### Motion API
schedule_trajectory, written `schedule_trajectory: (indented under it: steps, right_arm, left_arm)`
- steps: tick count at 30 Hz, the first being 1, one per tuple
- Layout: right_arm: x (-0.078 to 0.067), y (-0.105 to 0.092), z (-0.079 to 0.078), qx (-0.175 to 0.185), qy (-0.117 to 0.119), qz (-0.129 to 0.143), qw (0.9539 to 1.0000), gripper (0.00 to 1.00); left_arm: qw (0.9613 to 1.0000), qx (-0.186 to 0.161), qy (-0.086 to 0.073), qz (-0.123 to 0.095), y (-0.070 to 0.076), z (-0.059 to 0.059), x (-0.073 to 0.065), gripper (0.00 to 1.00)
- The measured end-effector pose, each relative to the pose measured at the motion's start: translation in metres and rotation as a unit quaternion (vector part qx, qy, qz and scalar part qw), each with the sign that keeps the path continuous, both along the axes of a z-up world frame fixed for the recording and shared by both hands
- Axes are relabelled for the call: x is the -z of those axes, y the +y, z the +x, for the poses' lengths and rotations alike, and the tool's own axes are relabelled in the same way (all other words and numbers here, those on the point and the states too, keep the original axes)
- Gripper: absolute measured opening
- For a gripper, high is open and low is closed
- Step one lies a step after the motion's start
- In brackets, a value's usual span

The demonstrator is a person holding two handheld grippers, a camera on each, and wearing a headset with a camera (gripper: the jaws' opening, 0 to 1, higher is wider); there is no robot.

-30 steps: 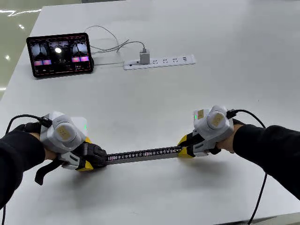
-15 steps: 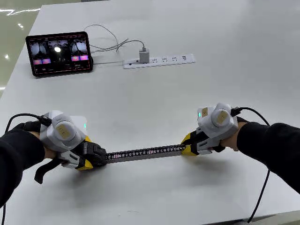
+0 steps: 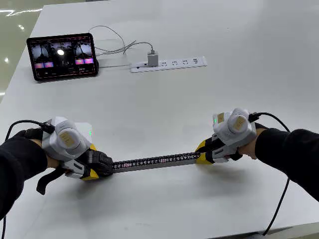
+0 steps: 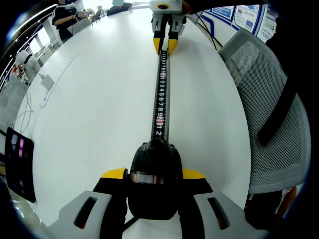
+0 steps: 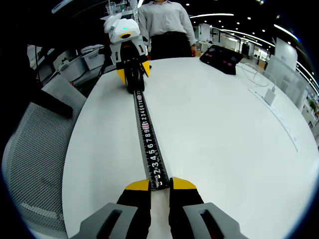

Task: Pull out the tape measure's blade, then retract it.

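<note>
Right gripper (image 3: 202,154), clenched on the blade (image 3: 154,162) tip, has slid further right, lengthening the blade. Left gripper (image 3: 94,167) clamps the case (image 4: 153,185); pull-out continues, retraction not yet begun.

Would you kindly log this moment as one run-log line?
left tool: shut on case | right tool: shut on blade | blade: out, straight along table | retract: not yet done

The black tape-measure blade (image 5: 148,149) bears white single digits, 2 to 9 legible, then a red tens mark (image 5: 145,127); farther numerals are too small to read.
</note>
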State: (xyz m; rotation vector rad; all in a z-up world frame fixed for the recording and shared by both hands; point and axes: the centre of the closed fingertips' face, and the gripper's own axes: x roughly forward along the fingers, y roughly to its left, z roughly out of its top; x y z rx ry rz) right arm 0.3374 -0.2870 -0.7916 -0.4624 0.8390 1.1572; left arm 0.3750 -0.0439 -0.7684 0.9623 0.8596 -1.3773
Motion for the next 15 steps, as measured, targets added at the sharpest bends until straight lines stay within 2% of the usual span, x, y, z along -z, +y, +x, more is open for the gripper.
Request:
schedule_trajectory:
  steps: [15]
  right_arm:
    - [0.0012,-0.0034,0.0009,0.006,0.003,0.0,1.0,0.09]
  left_arm:
    - [1.0,-0.001,-0.001,0.0,0.0008,0.0005,0.0,0.34]
